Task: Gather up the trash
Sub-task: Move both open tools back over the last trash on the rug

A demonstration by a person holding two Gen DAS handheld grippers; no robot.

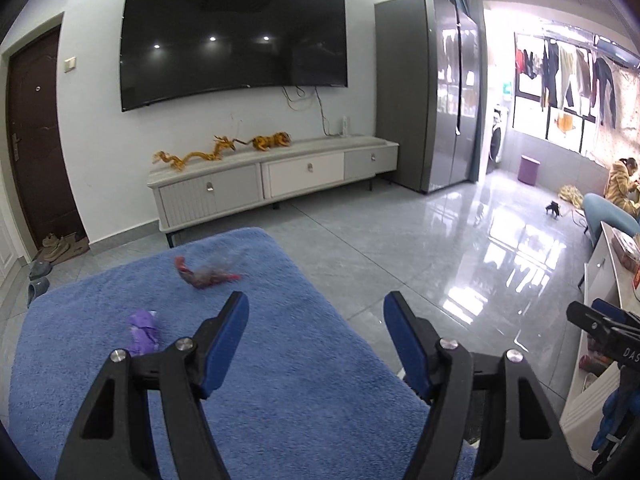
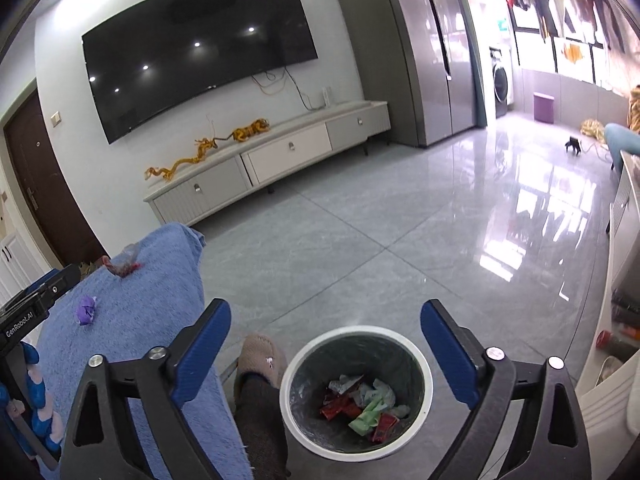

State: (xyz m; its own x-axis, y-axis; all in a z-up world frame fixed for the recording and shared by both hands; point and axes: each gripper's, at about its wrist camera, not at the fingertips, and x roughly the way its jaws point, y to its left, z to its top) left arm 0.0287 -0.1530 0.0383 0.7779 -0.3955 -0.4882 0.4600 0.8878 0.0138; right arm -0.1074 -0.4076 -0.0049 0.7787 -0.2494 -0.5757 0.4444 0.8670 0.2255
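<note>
A purple wrapper [image 1: 144, 332] and a red and clear wrapper [image 1: 206, 272] lie on a blue towel-covered surface [image 1: 280, 400]. My left gripper [image 1: 316, 312] is open and empty above the towel, to the right of the purple wrapper. My right gripper [image 2: 326, 316] is open and empty above a round bin [image 2: 304, 436] with a white rim on the floor. The bin holds several red, green and white wrappers [image 2: 360, 404]. Both wrappers on the towel [image 2: 132, 332] also show in the right wrist view: purple [image 2: 86, 310] and red [image 2: 122, 266].
A slippered foot [image 2: 260, 364] stands between the towel surface and the bin. A TV cabinet [image 1: 272, 172] and a wall TV [image 1: 232, 36] are ahead. A grey fridge [image 1: 436, 88] stands to the right. A white cabinet [image 1: 600, 320] is at the right edge.
</note>
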